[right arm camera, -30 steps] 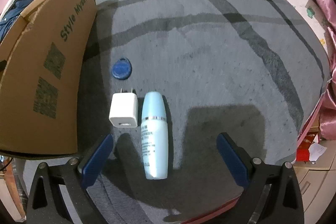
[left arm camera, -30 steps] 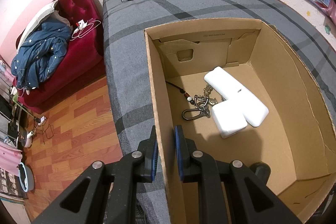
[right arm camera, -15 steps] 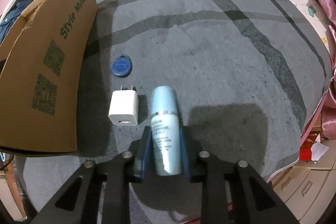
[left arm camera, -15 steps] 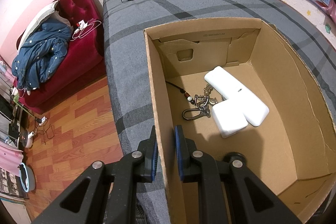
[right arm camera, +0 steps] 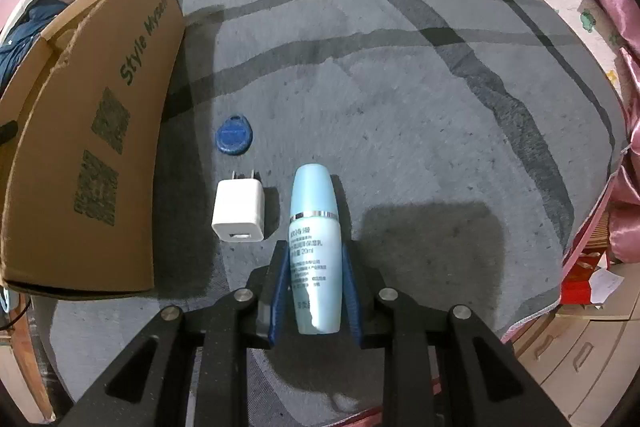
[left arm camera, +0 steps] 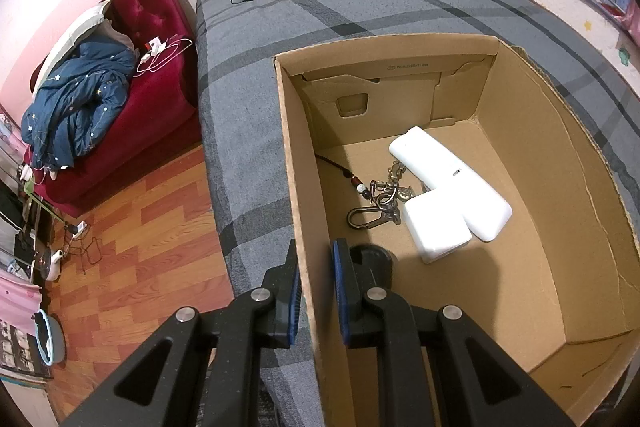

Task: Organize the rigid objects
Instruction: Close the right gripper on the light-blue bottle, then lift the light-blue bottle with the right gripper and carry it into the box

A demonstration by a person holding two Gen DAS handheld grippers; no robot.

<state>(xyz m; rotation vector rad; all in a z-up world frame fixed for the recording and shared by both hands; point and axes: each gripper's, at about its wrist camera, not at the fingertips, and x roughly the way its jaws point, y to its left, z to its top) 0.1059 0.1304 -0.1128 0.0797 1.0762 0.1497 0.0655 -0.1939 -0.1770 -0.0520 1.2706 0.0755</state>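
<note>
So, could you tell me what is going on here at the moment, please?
Someone is packing loose items into a cardboard box on a bed. The left hand-held gripper clamps the box's side wall, steadying it. The right hand-held gripper has closed on a light blue bottle. A white charger and blue key fob lie beside it.

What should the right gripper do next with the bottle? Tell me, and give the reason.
Probably lift. The right gripper is shut on the bottle, which seems to lie on the bed beside the charger. The left gripper grips the box wall, steadying it.
</note>
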